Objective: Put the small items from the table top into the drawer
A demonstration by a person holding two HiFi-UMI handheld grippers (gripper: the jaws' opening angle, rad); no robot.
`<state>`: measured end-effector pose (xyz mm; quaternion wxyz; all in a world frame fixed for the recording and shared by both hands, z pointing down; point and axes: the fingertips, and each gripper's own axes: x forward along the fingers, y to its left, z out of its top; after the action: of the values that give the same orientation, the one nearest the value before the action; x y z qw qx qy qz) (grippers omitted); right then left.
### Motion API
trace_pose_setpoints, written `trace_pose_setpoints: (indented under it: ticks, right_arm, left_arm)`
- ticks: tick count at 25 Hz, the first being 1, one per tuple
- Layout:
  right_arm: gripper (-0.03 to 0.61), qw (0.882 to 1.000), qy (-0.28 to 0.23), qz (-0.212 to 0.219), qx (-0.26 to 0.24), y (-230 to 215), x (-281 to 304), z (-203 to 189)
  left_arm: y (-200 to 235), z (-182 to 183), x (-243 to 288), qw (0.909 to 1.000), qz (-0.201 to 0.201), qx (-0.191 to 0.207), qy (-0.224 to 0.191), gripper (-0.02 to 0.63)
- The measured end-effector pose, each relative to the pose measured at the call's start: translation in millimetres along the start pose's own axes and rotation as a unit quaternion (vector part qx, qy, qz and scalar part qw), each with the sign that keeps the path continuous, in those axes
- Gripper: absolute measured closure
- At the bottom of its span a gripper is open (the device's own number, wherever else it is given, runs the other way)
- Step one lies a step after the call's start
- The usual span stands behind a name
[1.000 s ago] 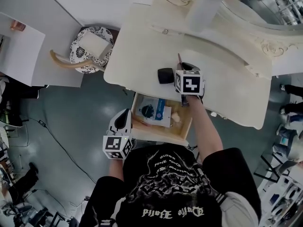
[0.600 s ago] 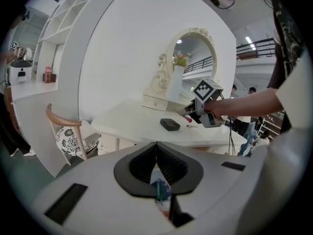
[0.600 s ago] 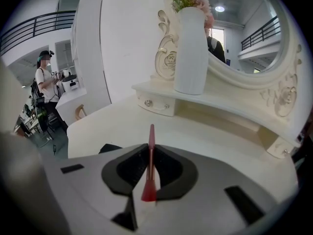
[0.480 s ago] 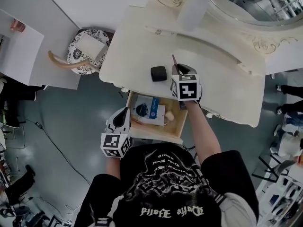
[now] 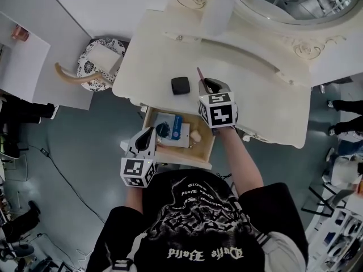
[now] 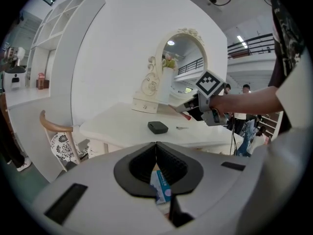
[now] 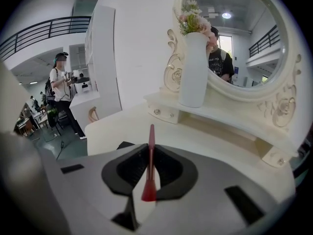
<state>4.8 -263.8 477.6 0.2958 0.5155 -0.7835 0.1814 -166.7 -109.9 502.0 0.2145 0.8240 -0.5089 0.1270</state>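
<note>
Moved: right claw [image 7: 149, 155] has drawn back from mid-table toward the open drawer [image 5: 180, 156] | right: clamped on a thin red stick [image 7: 151, 133], over the table [image 5: 261, 103] front edge | left claw [image 6: 156, 148]: jaws together, empty, at the drawer's left corner | black box [image 5: 181, 85] on the table top
</note>
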Motion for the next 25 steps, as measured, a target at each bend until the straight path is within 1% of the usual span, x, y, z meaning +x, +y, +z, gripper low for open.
trace_pose_setpoints:
  ticks: [4,14,20,25]
  right_arm:
    - [0.528,1.000,-0.009,0.011,-0.007,7,-12,-6]
    - [0.528,1.000,-0.012,0.020,-0.008,3,-42,-27]
    - [0.528,0.999,-0.015,0.044,-0.014,10,-55,-40]
    - [0.528,0.998,-0.008,0.066,-0.024,19,-62,-56]
  left_arm:
    - [-5,-4,0,0.9999,0.005,-0.009,-0.004,0.598]
    - [-29,3,3,0.9998,0.000,0.000,-0.018,0.598]
    - [-40,2,-1,0.9997,0.009,0.000,-0.022,0.598]
    - [-47,0,-4,0.9994,0.020,-0.005,-0.027,0.598]
